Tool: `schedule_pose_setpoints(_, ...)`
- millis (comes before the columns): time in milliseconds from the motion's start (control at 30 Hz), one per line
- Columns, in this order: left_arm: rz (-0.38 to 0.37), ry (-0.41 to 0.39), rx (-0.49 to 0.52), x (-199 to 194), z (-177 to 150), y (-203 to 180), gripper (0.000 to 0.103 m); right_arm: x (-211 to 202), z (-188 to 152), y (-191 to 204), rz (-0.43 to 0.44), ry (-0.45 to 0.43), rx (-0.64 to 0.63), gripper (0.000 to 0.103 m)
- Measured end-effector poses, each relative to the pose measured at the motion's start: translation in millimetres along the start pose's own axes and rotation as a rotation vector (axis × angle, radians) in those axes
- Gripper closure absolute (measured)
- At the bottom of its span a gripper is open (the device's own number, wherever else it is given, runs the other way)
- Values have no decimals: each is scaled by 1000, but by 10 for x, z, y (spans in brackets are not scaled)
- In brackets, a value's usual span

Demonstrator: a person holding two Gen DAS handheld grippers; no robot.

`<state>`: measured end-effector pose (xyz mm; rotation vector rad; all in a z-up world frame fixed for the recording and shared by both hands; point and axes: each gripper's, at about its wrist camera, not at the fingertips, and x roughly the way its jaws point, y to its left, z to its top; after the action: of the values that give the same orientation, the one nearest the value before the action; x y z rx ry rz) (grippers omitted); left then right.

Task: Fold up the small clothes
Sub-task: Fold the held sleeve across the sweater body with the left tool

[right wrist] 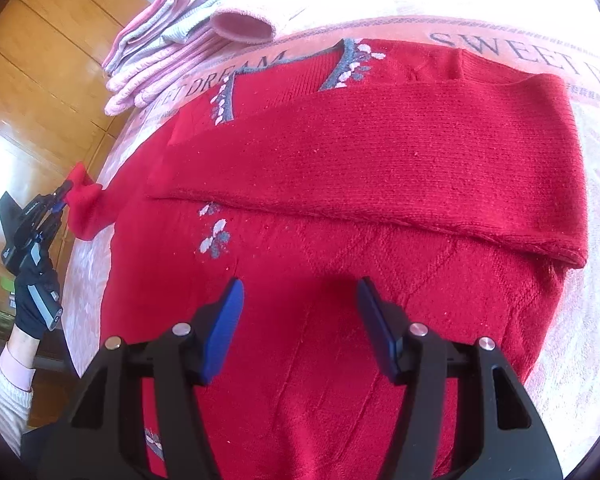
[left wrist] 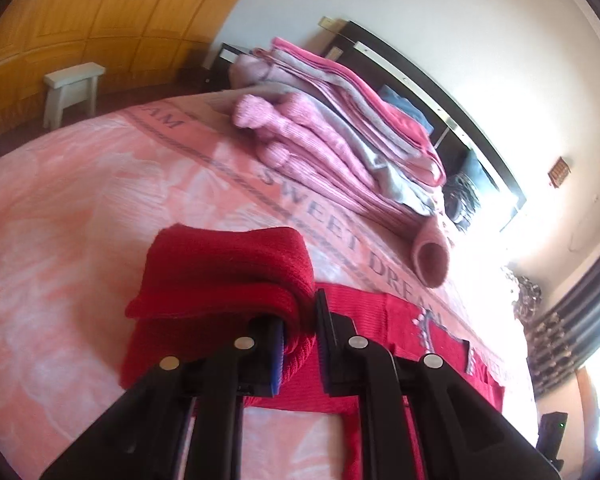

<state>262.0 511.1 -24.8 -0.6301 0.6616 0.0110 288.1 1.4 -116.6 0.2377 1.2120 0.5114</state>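
A small red knitted sweater [right wrist: 339, 184] with grey and white flower trim lies flat on the pink bedspread [right wrist: 591, 208]. Its right sleeve [right wrist: 419, 152] is folded across the chest. My left gripper [left wrist: 300, 320] is shut on the cuff of the left sleeve [left wrist: 228, 272], which is lifted and doubled over above the bed. In the right wrist view that gripper [right wrist: 62, 196] appears at the far left, held by a gloved hand [right wrist: 36, 292], pinching the red cuff [right wrist: 82, 200]. My right gripper [right wrist: 300, 320] hovers open over the sweater's lower body, nothing between its blue pads [right wrist: 224, 328].
A stack of folded pink and grey clothes [left wrist: 339, 132] sits toward the dark headboard [left wrist: 439, 100]. A pink sleeve opening [left wrist: 431, 256] juts from the stack near the sweater. A white stool [left wrist: 72, 88] stands by wooden wardrobe doors [left wrist: 100, 12] beyond the bed's edge.
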Motion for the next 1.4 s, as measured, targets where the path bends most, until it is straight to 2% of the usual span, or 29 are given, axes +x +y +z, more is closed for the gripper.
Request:
schedule_pose_setpoints(200,-136,55,-3,335,-220,-659,89,-81,4,-126,-11,-20,24,44)
schedule_pose_setpoints(333,-210,92,43,515,-424,-1141,89,-128,4,-198,-16,-28,32,44)
schedule_pose_setpoints(633,-314,186,79,886,-929,-1855,90,-226,-14,-399,-14,-47,69,44)
schedule_pose_setpoints(867,-288,265,122,1229,-1270,-2017,89,-266,-62,-544,-10,-48,95,44)
schedule_pose_setpoints(1067,-273,404,150,1462,-1565,-1990,83,-272,-70,-603,-7,-47,107,44)
schedule_pose_setpoints(1133,-306,445,189,1437,-1629,-2060,77,-270,-52,-598,-6,-50,108,43)
schedule_pose_setpoints(1200,-363,491,224,1364,-1656,-2137,63,-261,-23,-567,-6,-55,109,43)
schedule_pose_setpoints(1300,-448,578,267,1205,-1684,-2184,53,-247,36,-480,7,-61,104,43)
schedule_pose_setpoints(1400,-491,608,281,1019,-1615,-2078,53,-229,115,-341,15,-69,76,43)
